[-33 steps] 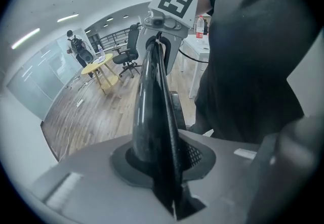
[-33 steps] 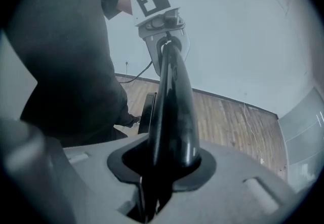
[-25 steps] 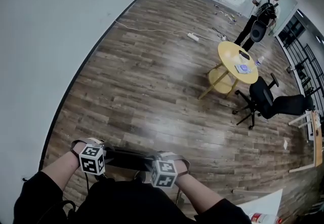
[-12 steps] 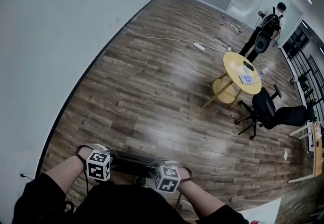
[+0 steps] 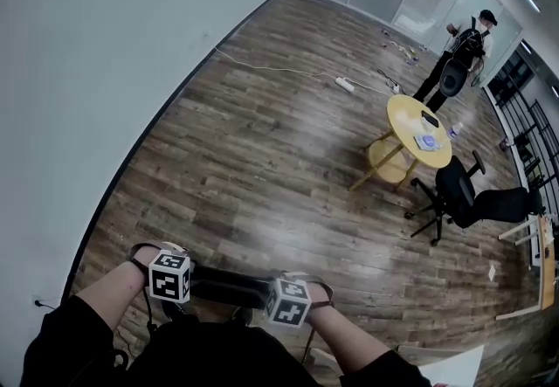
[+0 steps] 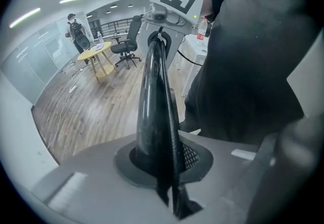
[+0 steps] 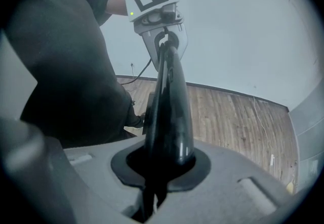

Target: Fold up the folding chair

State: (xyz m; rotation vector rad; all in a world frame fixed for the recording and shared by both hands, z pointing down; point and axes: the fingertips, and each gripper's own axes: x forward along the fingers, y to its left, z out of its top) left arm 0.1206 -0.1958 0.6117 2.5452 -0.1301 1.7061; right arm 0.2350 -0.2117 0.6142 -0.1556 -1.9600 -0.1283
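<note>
Just tightened: left tool (image 6: 162, 167) and right tool (image 7: 162, 162) both clamp black folding chair's top rail (image 5: 229, 286); rest hidden under person's torso (image 5: 218, 355).

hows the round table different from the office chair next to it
The round table is yellow wood, while the office chair is black. The table stands on straight splayed legs with a lower shelf between them; the office chair sits on a spreading star-shaped base. Both stand close together on the wooden floor, far from the person's grippers.
</note>
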